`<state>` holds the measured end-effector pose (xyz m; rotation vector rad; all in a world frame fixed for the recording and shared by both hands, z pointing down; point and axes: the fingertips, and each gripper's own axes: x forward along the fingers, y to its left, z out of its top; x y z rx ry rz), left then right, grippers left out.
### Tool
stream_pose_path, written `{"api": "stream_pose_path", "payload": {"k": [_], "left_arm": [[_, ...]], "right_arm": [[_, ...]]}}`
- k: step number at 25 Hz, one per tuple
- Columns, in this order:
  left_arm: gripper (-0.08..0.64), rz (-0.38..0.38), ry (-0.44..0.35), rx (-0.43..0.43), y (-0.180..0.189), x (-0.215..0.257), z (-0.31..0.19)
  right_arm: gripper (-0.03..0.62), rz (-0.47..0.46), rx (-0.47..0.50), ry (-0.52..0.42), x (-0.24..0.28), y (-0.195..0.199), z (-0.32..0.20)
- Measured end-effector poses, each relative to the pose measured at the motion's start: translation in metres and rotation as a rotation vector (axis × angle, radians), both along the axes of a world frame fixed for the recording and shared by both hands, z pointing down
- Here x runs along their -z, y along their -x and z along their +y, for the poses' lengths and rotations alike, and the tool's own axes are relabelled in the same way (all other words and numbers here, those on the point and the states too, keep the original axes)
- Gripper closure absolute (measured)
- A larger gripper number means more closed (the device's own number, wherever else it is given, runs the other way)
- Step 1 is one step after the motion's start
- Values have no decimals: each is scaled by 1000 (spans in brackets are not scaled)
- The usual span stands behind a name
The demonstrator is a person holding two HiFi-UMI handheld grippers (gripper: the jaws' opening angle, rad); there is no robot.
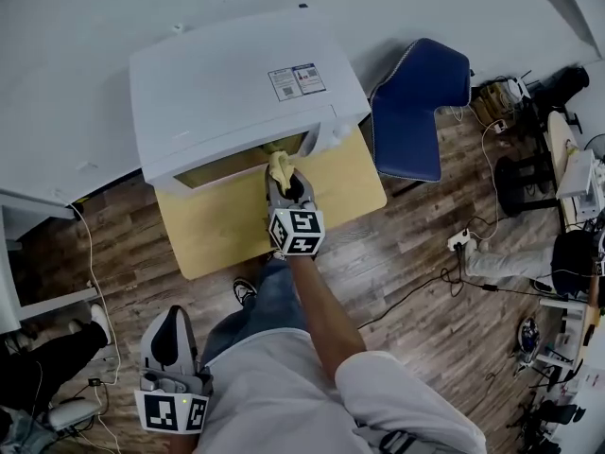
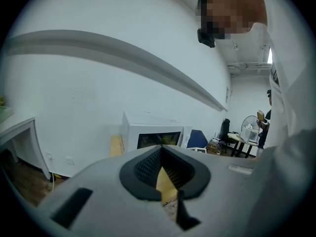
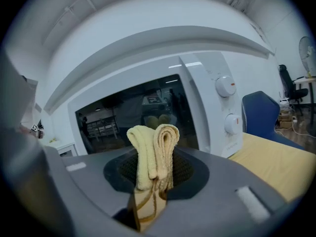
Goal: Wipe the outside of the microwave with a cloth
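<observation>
My left gripper (image 1: 171, 322) hangs low beside my hip over the floor (image 1: 406, 253). In its own view (image 2: 161, 168) its fingers (image 2: 143, 168) are clenched tip to tip, with nothing between them. My right arm reaches forward over the tabletop (image 1: 217, 230), and the right gripper (image 1: 285, 182) sits at its far edge, in front of the microwave (image 1: 236, 83).

The tabletop (image 3: 276, 157) is a small, pale yellow wooden square. It carries only the white microwave (image 3: 202, 78), which takes up its back half. The floor is dark wood plank with cables (image 1: 425, 287) running across it, and a blue chair (image 1: 416, 102) stands just to the right of the tabletop. Behind everything is a plain white wall (image 1: 66, 26).

The right gripper (image 3: 154, 164) has its fingers (image 3: 183, 169) closed on the cloth (image 3: 153, 149). This is a pale yellow towel folded into two upright rolls that stick up past the fingertips. From above, the cloth (image 1: 278, 166) is at the right end of the dark door window (image 3: 133, 112), left of the two dials (image 3: 225, 86). It is right up against the glass, though I cannot tell whether it is touching it.
</observation>
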<state>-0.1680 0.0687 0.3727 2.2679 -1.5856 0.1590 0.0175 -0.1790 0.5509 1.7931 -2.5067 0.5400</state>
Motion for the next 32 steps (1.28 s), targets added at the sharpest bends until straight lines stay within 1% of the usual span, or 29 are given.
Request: {"api": "stream_pose_path", "payload": {"k": [4,10,15,22,32], "left_arm": [[565,-7,-2,-3,3,1,7],[565,-13,7,18,15,-3,23],[565,-10,9,45,24,-4,34],[565,-4,2,80,33,-1,40],[565,-18,12,128,48,-3,54]], "right_arm": [[477,-4,66,-4,0,31,9],[477,-14,128,-11,-1,64,18],[477,0,200,-19,-1,97,28],[477,-5,257,-9,-5,130,36],[477,-27,301,17,-14,167,46]]}}
